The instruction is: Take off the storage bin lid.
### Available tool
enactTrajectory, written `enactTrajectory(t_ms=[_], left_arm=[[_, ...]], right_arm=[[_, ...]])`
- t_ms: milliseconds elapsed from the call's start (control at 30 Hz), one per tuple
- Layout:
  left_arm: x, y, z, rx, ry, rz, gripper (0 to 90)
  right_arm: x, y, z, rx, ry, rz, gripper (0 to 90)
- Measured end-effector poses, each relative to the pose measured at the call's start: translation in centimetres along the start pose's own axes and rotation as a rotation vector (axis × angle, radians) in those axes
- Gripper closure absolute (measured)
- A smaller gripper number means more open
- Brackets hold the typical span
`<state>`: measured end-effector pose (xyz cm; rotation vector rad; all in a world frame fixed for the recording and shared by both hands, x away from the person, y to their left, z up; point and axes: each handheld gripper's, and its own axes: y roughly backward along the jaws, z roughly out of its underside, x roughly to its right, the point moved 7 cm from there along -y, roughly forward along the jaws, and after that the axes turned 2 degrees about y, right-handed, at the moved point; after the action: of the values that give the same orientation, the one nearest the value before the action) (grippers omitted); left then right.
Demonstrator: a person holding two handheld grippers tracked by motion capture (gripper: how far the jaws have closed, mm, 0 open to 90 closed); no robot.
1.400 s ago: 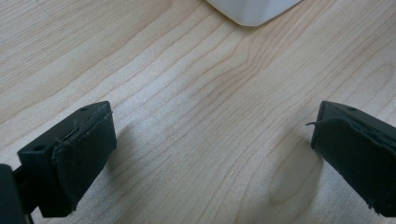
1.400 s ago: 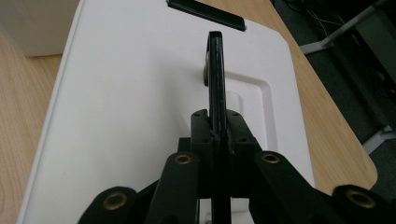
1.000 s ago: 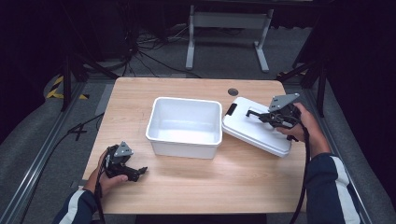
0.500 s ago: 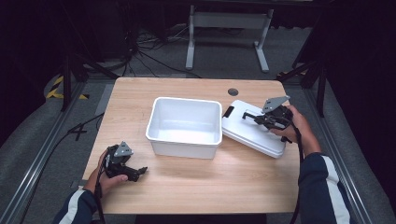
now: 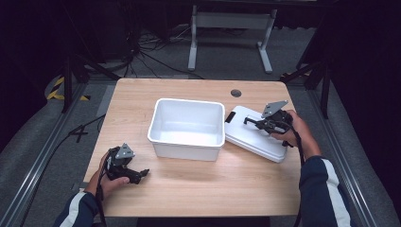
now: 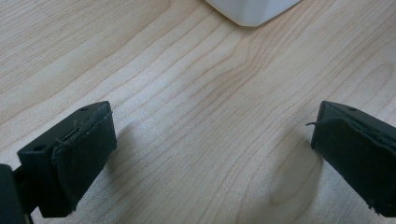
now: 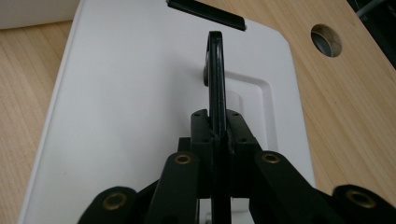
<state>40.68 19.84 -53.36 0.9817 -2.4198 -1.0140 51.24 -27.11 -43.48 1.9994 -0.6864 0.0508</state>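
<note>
Right hand-held gripper [image 7: 218, 135] clenches the flat white plastic lid's [image 7: 135, 107] upright black handle [image 7: 215, 70], ready to lift it toward the white rectangular plastic tub [image 5: 187, 127] at nine o'clock; left hand-held gripper [image 6: 210, 154] rests released on the table [image 6: 196, 93].

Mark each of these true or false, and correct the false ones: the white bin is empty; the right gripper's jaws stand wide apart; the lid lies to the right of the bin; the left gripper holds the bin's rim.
The white bin is empty: true.
The right gripper has its jaws wide apart: false; they are clamped on the lid's black handle.
The lid lies on the table to the right of the bin in the high view: true.
The left gripper holds the bin's rim: false; its jaws are open over bare table.
</note>
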Motion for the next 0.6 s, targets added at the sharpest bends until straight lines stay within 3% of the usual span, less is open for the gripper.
enactTrajectory(t_ms=[600], left_arm=[[0.0,0.0,0.0,0.0,0.0,0.0,0.5]], right_arm=[[-0.41,-1.02,1.02,-0.037,-0.008,-0.016,84.1]])
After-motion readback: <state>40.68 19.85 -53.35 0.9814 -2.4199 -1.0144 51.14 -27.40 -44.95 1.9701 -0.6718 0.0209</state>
